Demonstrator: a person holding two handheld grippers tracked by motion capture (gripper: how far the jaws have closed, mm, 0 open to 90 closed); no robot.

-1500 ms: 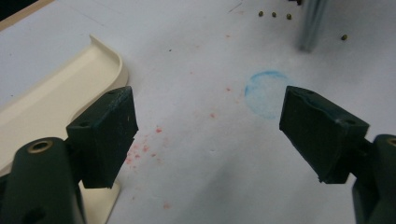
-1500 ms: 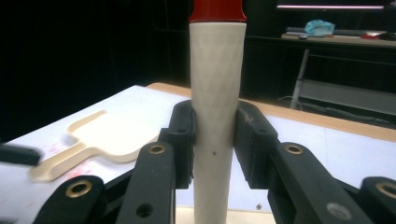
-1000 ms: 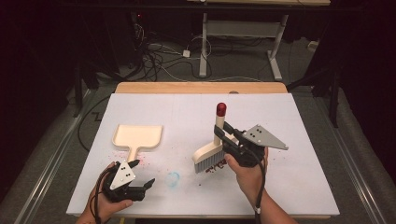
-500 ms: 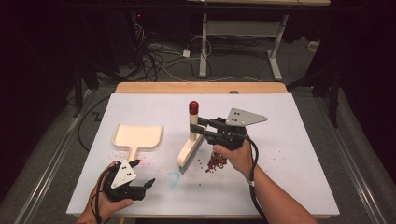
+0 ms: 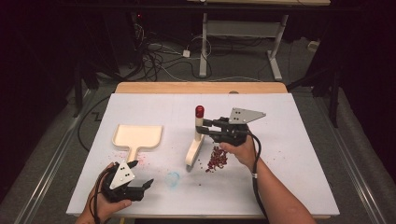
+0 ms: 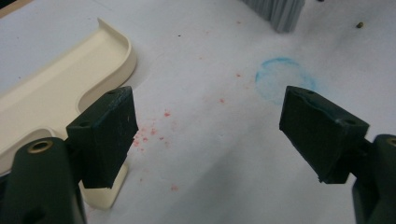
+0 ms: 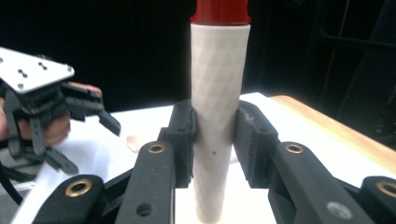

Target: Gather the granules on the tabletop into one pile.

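A brush with a cream handle and a red cap stands nearly upright on the white board. My right gripper is shut on its handle, one pad pressing each side. A small pile of red crumbs lies just right of the brush head. A cream dustpan lies flat at the left, handle toward me. My left gripper rests open near the front left, beside that handle, with nothing between its pads. Grey bristles show beyond it.
A faint blue ring is drawn on the board between the two grippers, with scattered red specks near the dustpan handle. The wooden tabletop shows beyond the board's far edge. Cables and desk legs lie on the floor behind.
My right gripper has carried the brush to the left and a little away from me, leaving the crumb pile on its right side. The left gripper has stayed put.
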